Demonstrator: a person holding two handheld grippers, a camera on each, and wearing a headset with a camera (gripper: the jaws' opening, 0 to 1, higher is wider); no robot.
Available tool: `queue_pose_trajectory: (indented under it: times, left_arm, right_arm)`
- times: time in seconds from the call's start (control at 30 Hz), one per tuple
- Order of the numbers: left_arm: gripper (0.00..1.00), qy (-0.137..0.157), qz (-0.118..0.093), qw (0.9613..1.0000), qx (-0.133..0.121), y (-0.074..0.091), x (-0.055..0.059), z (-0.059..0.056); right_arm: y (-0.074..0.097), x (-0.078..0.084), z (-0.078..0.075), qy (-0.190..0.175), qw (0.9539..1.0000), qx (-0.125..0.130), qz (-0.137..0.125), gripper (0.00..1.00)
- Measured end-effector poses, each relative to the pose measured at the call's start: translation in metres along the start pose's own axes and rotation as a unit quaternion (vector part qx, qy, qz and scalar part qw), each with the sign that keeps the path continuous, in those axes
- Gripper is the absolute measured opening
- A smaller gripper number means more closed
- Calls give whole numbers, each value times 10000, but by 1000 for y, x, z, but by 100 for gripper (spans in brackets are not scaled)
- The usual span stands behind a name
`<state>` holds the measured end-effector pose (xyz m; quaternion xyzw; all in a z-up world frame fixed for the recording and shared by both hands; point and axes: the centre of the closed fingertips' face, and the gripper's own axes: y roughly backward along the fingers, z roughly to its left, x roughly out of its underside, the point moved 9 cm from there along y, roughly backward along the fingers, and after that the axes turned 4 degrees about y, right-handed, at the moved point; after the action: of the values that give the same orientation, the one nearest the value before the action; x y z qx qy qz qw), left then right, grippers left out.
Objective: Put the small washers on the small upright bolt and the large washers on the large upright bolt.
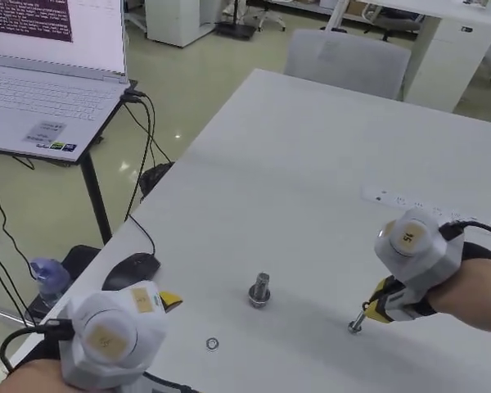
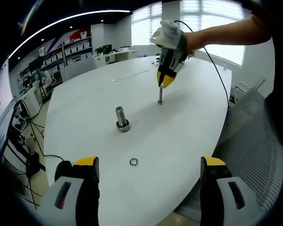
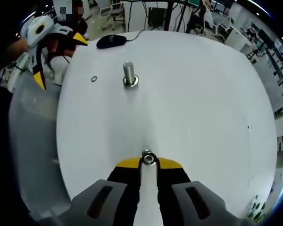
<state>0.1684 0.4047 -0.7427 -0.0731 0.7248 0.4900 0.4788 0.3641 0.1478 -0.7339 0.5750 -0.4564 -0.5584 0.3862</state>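
On the worktop (image 1: 311, 164) in the head view, I am seeing the right claw (image 1: 370, 313) slanting down onto the top of the small bolt (image 1: 356, 326), which is standing upright. The large bolt (image 1: 259, 291) is standing upright to its left, well apart from it. A loose washer (image 1: 212, 344) is lying flat further left, nearer the left claw (image 1: 168, 303) than the right one. I cannot tell whether it is a small or a large one.

In the left gripper view, the left claw's jaws are standing wide apart and gripping nothing. The loose washer (image 2: 134, 162) is lying flat just ahead, a little left of the midline between them. The large bolt (image 2: 121, 117) is rising beyond it, and the small bolt (image 2: 160, 96) is standing beyond that, under the right claw (image 2: 161, 85).

In the right gripper view, the right claw's jaws are drawn close together with a small ring pinched at their tips. I am judging this to be a small washer (image 3: 148, 157), with the small bolt directly beneath it and hidden. I am judging that the coming move is turning on one alignment: the washer's hole is sitting over the bolt's upright axis, so the release calls for a straight drop along that axis.
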Motion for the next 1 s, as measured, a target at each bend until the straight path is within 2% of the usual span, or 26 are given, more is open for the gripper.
queue_pose_trajectory:
  times: [0.33, 0.73, 1.0]
  left_arm:
    - [86, 82, -7, 10000, 8, 3, 1, 1]
    - [85, 76, -74, 9999, 22, 4, -6, 0]
    - [83, 117, 2, 9999, 31, 6, 0, 0]
  right_arm:
    - [-10, 0, 0, 34, 9999, -58, 144, 13]
    - [-26, 3, -2, 101, 9996, -136, 247, 13]
    - [-37, 4, 0, 138, 9992, -198, 320, 13]
